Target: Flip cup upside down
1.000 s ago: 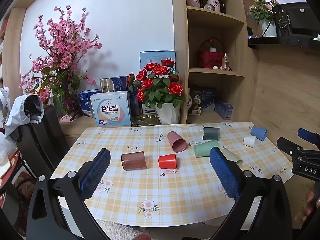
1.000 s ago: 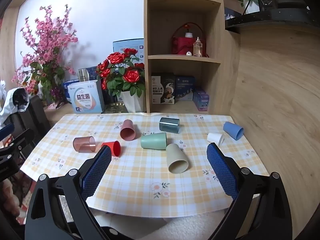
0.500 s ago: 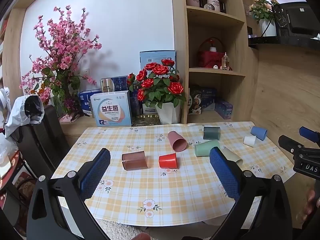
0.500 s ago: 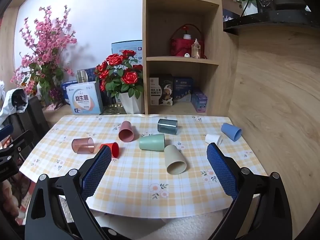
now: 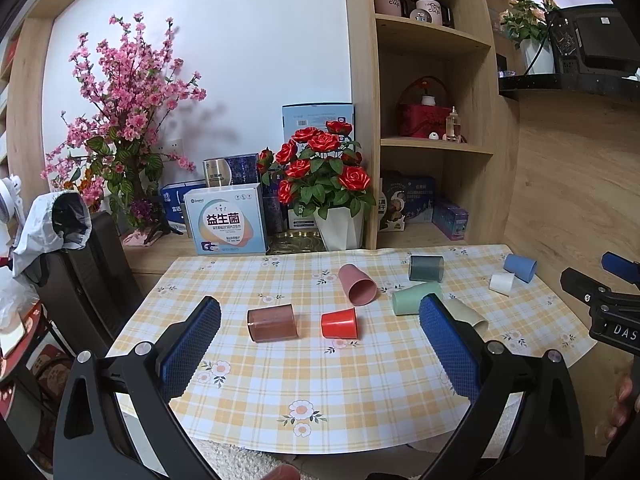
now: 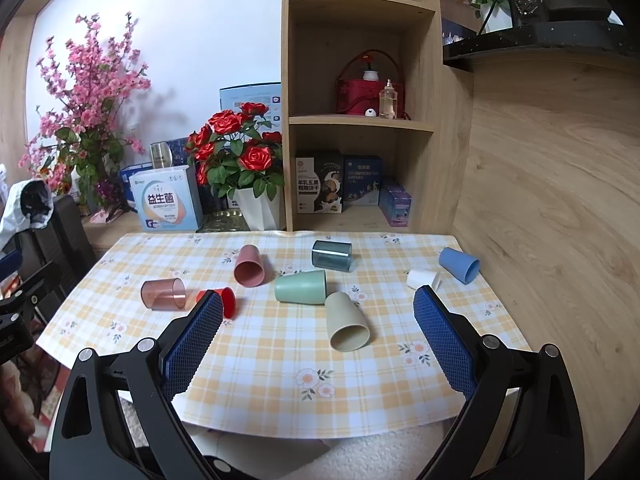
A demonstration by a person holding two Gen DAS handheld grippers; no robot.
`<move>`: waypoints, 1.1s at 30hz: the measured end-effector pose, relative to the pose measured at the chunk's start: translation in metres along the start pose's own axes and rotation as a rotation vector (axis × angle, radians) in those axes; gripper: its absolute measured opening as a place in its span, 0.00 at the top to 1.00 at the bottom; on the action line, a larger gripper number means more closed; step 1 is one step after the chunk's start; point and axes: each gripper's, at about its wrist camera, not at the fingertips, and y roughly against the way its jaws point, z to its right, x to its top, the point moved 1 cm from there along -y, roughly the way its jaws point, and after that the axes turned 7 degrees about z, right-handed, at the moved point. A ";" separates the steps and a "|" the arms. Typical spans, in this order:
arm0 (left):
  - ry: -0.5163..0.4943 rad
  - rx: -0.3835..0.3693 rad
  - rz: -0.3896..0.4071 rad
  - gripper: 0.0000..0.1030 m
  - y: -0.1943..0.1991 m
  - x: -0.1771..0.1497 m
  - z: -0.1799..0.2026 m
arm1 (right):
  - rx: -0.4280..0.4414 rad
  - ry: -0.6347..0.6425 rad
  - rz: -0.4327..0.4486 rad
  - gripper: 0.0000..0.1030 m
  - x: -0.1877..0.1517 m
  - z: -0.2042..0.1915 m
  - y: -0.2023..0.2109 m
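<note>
Several cups lie on their sides on the checked tablecloth (image 5: 360, 384): a clear brown cup (image 5: 273, 323), a red cup (image 5: 339, 323), a pink cup (image 5: 357, 284), a green cup (image 6: 301, 287), a beige cup (image 6: 346, 321), a dark teal cup (image 6: 332, 255), a small white cup (image 6: 423, 279) and a blue cup (image 6: 459, 265). My left gripper (image 5: 320, 344) is open and empty above the table's near edge, short of the brown and red cups. My right gripper (image 6: 318, 340) is open and empty, short of the beige cup.
A white pot of red roses (image 5: 326, 188), a boxed product (image 5: 228, 220) and a pink blossom plant (image 5: 120, 128) stand behind the table. A wooden shelf unit (image 6: 360, 120) rises at the back. A wooden wall (image 6: 560, 200) bounds the right side. A black chair (image 5: 80, 280) stands at left.
Both grippers have drifted slightly toward the table. No cup has moved.
</note>
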 end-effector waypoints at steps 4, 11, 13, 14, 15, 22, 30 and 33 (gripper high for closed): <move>0.000 0.000 0.001 0.06 -0.001 0.000 0.000 | -0.001 0.000 0.001 0.10 0.000 0.000 0.000; 0.000 0.005 0.005 0.06 -0.001 -0.003 -0.003 | -0.002 -0.001 0.004 0.10 0.001 0.001 0.000; -0.001 0.004 0.005 0.06 -0.001 -0.003 -0.004 | -0.003 -0.001 0.004 0.10 0.003 0.002 -0.001; -0.002 0.003 0.003 0.06 -0.001 -0.003 -0.004 | -0.003 -0.001 0.003 0.10 0.003 0.002 -0.001; -0.002 0.005 0.004 0.06 -0.001 -0.003 -0.003 | -0.002 -0.001 0.003 0.10 0.003 0.002 -0.001; -0.002 0.005 0.004 0.06 0.000 -0.002 -0.004 | -0.002 -0.001 0.004 0.10 0.001 0.001 -0.001; -0.003 0.004 0.004 0.06 0.000 -0.002 -0.004 | -0.004 0.000 0.002 0.10 0.002 0.002 -0.001; -0.004 0.004 0.004 0.06 0.000 -0.001 -0.005 | -0.003 0.000 0.002 0.10 0.003 0.003 -0.002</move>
